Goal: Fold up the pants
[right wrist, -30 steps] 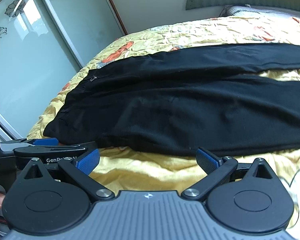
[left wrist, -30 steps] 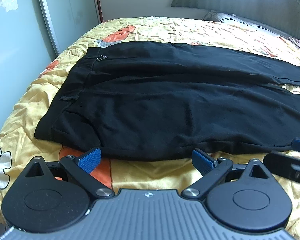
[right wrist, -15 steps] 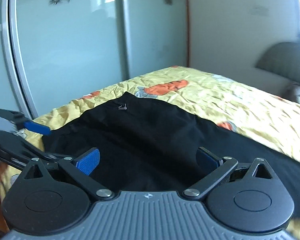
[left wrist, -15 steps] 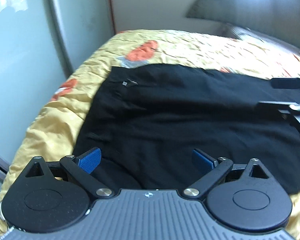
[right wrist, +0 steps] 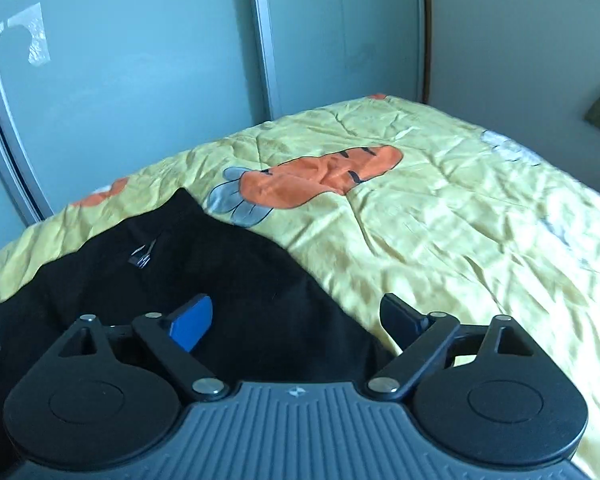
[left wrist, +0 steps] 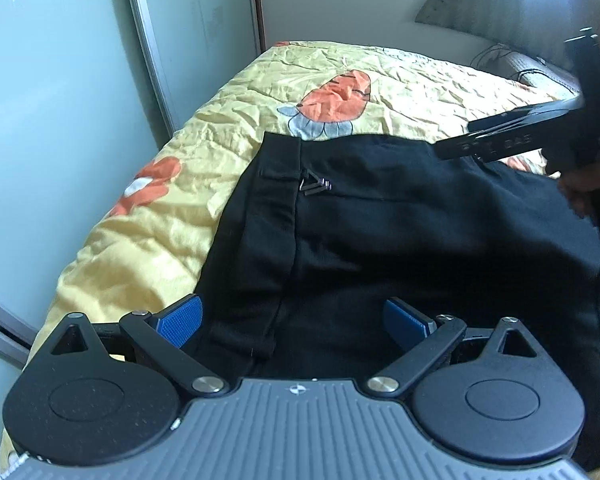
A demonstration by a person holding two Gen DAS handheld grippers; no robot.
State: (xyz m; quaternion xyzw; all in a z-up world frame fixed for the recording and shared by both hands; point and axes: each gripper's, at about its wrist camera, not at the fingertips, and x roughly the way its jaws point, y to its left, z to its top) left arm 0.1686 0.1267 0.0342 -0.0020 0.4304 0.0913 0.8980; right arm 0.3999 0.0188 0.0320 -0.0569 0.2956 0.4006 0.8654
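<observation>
The left hand-held gripper (left wrist: 294, 320) hung with jaws apart over the black pants' (left wrist: 380, 240) waistband, gripping nothing. The right hand-held gripper (right wrist: 296, 320), its jaws closing with nothing clamped, straddled the pants' far edge. Pants lay near the bed's (right wrist: 440, 220) wardrobe-side edge.

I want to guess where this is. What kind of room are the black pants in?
Most likely a bedroom. The black pants lie on a bed with a yellow quilt printed with orange carrots, a padded headboard stands at its far end, and sliding wardrobe doors run alongside.
</observation>
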